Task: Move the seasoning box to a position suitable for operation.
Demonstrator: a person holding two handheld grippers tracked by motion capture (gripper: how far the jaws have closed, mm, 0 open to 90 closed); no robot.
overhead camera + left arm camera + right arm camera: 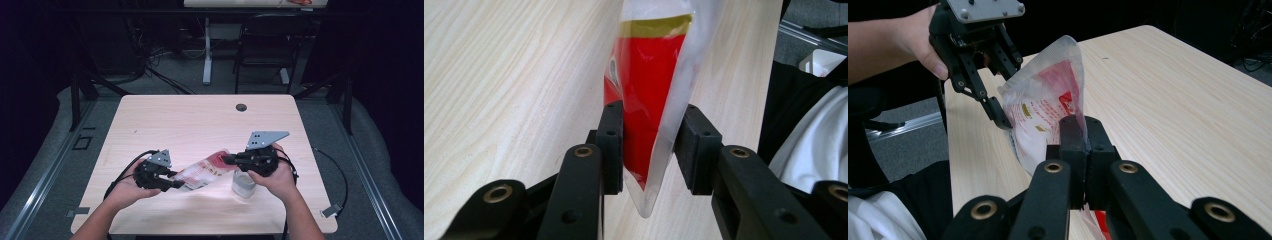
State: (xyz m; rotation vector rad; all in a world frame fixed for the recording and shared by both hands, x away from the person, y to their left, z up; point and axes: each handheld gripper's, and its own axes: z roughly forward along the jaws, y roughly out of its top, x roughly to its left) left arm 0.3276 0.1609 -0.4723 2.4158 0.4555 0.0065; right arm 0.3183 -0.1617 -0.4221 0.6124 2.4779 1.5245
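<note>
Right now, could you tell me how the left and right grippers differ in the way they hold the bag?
The left gripper straddles the bag with a visible gap between its fingers; the right gripper is pinched flat on the plastic. The left sits at the bag's near end, the right at its far end. Both hold the same bag above the table.

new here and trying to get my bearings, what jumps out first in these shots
A red and white plastic pouch is held up over the near middle of the table, one end in each gripper: left gripper and right gripper. A small clear container stands just beneath the right hand.
</note>
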